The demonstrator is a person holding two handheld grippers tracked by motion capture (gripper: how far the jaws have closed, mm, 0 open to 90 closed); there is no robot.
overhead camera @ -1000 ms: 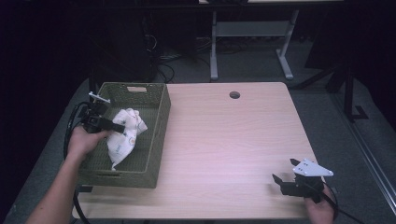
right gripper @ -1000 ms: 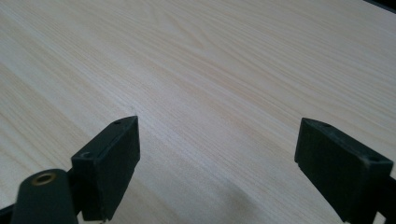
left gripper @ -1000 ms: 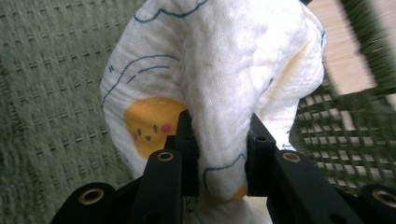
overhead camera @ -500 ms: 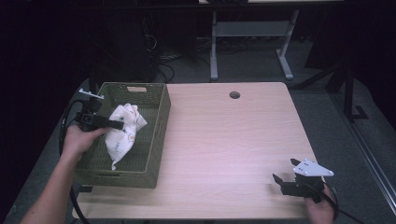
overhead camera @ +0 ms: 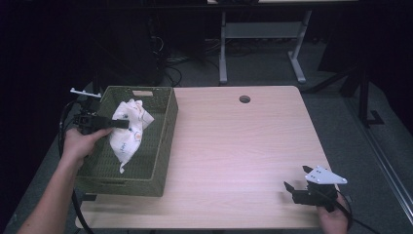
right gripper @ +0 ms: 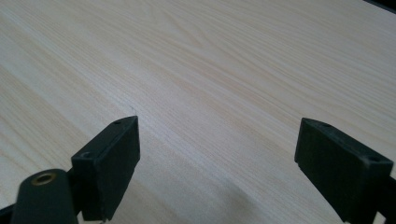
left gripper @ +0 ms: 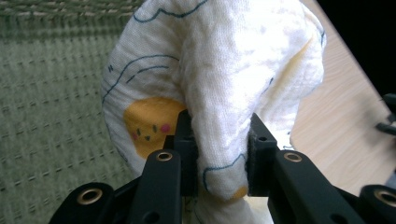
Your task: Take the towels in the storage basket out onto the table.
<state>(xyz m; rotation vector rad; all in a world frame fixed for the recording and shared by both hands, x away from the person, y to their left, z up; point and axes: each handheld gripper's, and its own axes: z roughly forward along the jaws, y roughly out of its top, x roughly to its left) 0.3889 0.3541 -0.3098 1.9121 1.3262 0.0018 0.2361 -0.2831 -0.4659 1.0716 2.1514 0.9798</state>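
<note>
A white cloth [overhead camera: 127, 130] with blue line drawings and a yellow smiling face hangs over the green woven basket [overhead camera: 163, 146] at the table's left. My left gripper [overhead camera: 122, 124] is shut on a fold of it, and its lower end dangles inside the basket. In the left gripper view the two black pads pinch the bunched cloth [left gripper: 219, 93] from both sides, my left gripper [left gripper: 218, 156] level above the basket wall [left gripper: 46, 93]. My right gripper [overhead camera: 287, 187] rests open near the table's front right corner. Its jaws stand wide apart over bare wood with my right gripper [right gripper: 217, 158] holding nothing.
The light wooden table [overhead camera: 234, 146] has a round cable hole [overhead camera: 244, 99] at its far edge. A metal desk frame [overhead camera: 258, 34] and cables stand on the dark floor beyond. A cable trails from each gripper.
My left hand has lifted the cloth upward and a little to the left inside the basket, so more of it hangs free. The right gripper has stayed where it was.
</note>
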